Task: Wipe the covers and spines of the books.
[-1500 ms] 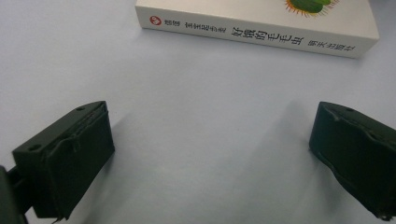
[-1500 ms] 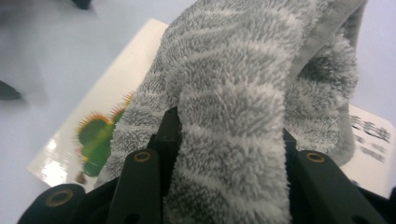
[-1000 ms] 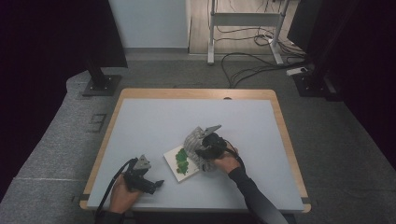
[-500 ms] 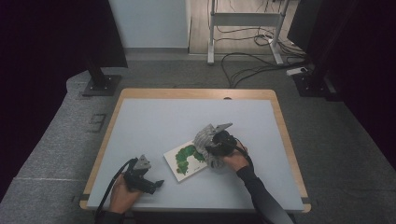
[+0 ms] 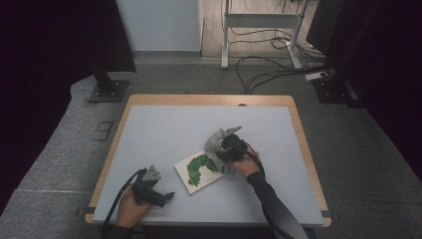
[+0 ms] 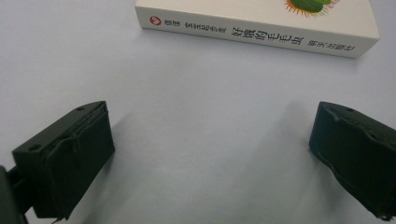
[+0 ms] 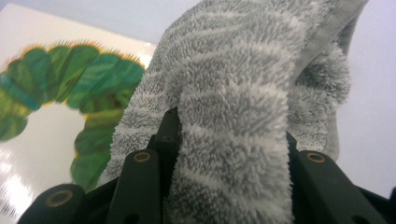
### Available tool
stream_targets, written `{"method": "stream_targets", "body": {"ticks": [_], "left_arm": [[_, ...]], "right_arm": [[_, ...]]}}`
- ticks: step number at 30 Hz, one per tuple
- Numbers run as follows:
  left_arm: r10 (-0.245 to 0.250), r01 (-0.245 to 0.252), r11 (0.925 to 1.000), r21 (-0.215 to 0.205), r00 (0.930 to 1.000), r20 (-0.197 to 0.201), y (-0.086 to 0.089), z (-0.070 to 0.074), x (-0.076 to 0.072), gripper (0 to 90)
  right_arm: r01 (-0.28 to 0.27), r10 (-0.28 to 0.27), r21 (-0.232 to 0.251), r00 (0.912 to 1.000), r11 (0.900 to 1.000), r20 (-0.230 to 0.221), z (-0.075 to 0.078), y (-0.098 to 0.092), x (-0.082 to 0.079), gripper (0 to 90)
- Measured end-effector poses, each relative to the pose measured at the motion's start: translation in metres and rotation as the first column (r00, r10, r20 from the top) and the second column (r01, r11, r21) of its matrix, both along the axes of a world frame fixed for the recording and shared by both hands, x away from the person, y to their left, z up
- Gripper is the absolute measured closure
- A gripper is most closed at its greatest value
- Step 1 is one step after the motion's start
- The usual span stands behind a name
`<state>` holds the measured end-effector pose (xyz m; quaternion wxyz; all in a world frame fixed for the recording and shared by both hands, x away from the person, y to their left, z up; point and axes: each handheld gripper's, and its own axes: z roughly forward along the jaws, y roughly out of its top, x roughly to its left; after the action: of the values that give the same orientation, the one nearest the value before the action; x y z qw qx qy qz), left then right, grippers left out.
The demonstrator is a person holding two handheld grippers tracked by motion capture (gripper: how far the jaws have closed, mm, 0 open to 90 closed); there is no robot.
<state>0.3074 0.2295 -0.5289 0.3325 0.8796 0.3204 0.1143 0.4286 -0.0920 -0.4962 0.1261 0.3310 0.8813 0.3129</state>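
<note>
A white picture book point(image 5: 200, 170) with a green caterpillar on its cover lies flat on the table; its spine with printed characters shows in the left gripper view point(image 6: 261, 35). A grey fluffy towel point(image 5: 217, 145) is bunched between the jaws of my right gripper point(image 5: 226, 157), which is shut on it and holds it against the book's right edge. The towel point(image 7: 233, 116) drapes over the caterpillar cover point(image 7: 56, 107). My left gripper point(image 5: 166, 195) rests near the table's front left, open, its jaws wide apart over bare table point(image 6: 205, 135) short of the book.
The pale grey table point(image 5: 164, 129) has a wooden rim. Beyond it stand a black stand base point(image 5: 107, 89), a white desk frame point(image 5: 259, 30) and loose cables point(image 5: 268, 69) on the grey floor.
My right gripper has dragged the towel to the right across the book, uncovering more of the green caterpillar. The left gripper has stayed put.
</note>
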Motion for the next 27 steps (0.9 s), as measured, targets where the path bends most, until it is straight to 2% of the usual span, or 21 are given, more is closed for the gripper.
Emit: {"method": "stream_targets", "body": {"ticks": [6,13,21,27], "left_arm": [[0.0,0.0,1.0,0.0,1.0,0.0,0.0,0.0,0.0,0.0],[0.001,-0.001,1.0,-0.002,1.0,-0.001,0.0,0.0,0.0,0.0],[0.001,-0.001,1.0,-0.001,1.0,-0.001,0.0,0.0,0.0,0.0],[0.001,-0.001,1.0,-0.002,1.0,0.0,0.0,0.0,0.0,0.0]], "right_arm": [[0.0,0.0,-0.014,1.0,1.0,0.001,0.001,0.01,0.013,58.2],[0.013,-0.013,-0.005,0.9998,1.0,-0.011,0.001,0.016,0.022,58.1],[0.003,-0.003,0.011,0.9996,1.0,-0.03,0.001,0.017,0.024,58.0],[-0.033,0.034,0.008,0.9992,0.999,-0.022,0.002,0.028,0.018,58.0]]}}
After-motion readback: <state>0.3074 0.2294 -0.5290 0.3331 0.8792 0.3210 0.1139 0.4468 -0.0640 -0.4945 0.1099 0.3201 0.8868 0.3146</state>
